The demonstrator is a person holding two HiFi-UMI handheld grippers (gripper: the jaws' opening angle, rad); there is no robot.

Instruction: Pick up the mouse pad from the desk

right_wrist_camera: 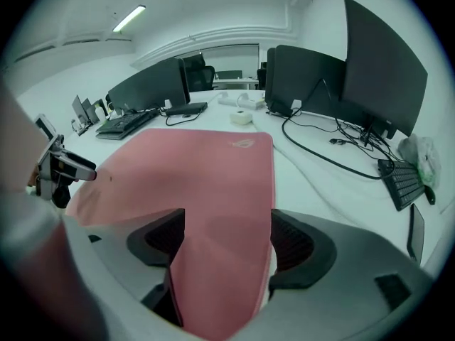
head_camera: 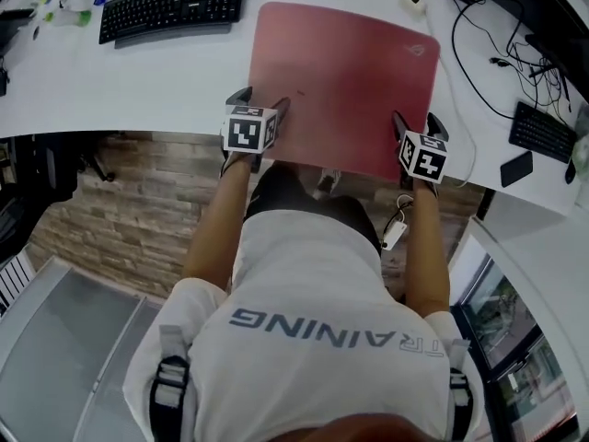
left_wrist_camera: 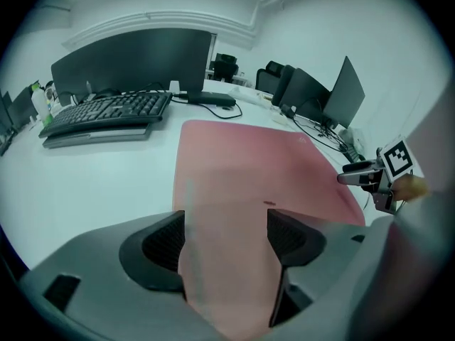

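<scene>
A red mouse pad [head_camera: 345,81] lies flat on the white desk [head_camera: 138,90], with its near edge at the desk's front edge. My left gripper [head_camera: 260,101] stands open over the pad's near left corner, and my right gripper [head_camera: 416,122] stands open over the near right corner. In the left gripper view the pad [left_wrist_camera: 249,169] runs through the gap of the left gripper [left_wrist_camera: 226,240], and the pads do not press on it. The right gripper view shows the same: the pad [right_wrist_camera: 192,169] runs through the right gripper [right_wrist_camera: 227,244], jaws wide apart.
A black keyboard [head_camera: 173,5] lies at the back left. Cables [head_camera: 479,53] run right of the pad, with a second keyboard [head_camera: 543,132] and a dark phone [head_camera: 516,168] at the far right. Monitors [right_wrist_camera: 306,77] stand along the back.
</scene>
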